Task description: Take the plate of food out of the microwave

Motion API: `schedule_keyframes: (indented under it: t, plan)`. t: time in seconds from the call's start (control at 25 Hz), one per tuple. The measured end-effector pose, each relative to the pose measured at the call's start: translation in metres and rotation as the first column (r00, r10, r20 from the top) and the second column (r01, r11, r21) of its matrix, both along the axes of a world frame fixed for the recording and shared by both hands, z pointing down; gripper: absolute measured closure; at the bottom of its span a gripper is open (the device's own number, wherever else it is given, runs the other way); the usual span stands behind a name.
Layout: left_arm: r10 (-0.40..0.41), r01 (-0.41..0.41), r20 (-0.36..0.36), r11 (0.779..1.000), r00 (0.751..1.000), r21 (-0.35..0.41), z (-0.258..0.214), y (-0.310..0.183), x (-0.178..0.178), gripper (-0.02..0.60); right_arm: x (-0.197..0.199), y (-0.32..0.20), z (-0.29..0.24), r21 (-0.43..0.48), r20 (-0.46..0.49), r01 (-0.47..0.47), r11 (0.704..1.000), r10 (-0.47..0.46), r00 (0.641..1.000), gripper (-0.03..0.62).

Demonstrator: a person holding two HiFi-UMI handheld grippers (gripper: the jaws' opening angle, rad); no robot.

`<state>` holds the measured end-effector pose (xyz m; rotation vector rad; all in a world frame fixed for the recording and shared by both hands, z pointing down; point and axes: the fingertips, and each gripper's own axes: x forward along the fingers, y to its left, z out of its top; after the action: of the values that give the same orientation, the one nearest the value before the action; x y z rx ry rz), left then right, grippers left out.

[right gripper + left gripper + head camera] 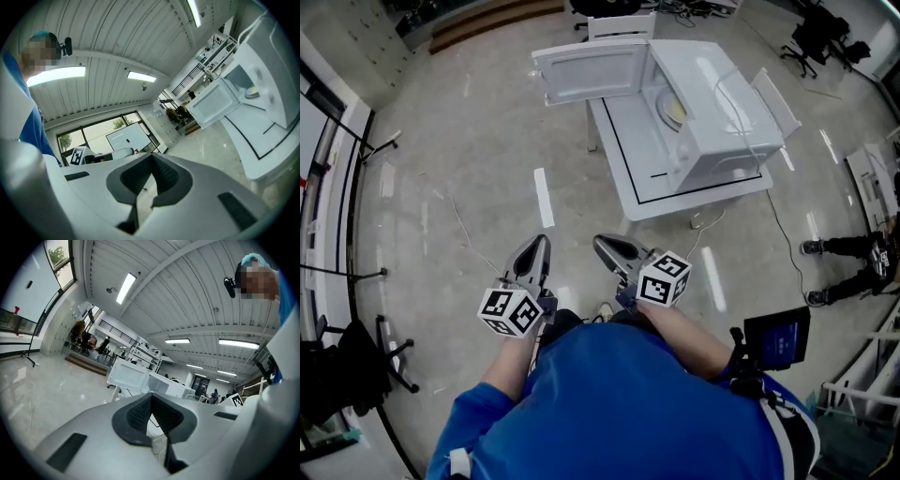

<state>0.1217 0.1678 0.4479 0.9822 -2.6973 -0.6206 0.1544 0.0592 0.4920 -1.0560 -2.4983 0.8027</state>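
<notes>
Polished grey floor fills most of my head view, and at the far side of it stands a white table with the microwave on top. Its door is swung wide open to the left, and I can see the plate of food sitting inside the cavity, not yet taken out.

Both tools are near me, well apart from the table. The left gripper is at the near left with its jaws pressed together and nothing between them. In the left gripper view the dark pads meet at the tip, and the open door shows beyond.

The right gripper is just beside it on the right, also closed and empty, its pads touching at the tip. In the right gripper view the plate of food appears far off to the right, inside the microwave.

At the right edge of the floor I can make out a person's legs.
</notes>
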Motion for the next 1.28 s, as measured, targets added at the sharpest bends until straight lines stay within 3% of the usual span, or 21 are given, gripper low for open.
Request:
schedule_keyframes:
  t: [0.28, 0.48, 0.84, 1.28]
  plan:
    - [0.117, -0.117, -0.009, 0.993, 0.993, 0.016, 0.007, -0.038, -0.066, 0.572, -0.043, -0.032, 0.009, 0.005, -0.018, -0.119, 0.993, 0.119, 0.993, 0.602]
    - [0.240, -0.239, -0.023, 0.970, 0.970, 0.029, 0.013, -0.058, -0.114, 0.572, -0.081, -0.043, 0.012, 0.025, -0.031, -0.235, 0.972, 0.236, 0.971, 0.602]
    - [0.447, -0.446, -0.017, 0.894, 0.895, 0.046, 0.003, -0.065, -0.200, 0.572, -0.150, -0.033, 0.002, 0.037, -0.030, -0.433, 0.900, 0.435, 0.900, 0.602]
    - [0.617, -0.614, -0.035, 0.787, 0.787, 0.057, 0.017, -0.068, -0.256, 0.572, -0.193, -0.025, 0.007, 0.055, -0.031, -0.609, 0.791, 0.611, 0.791, 0.602]
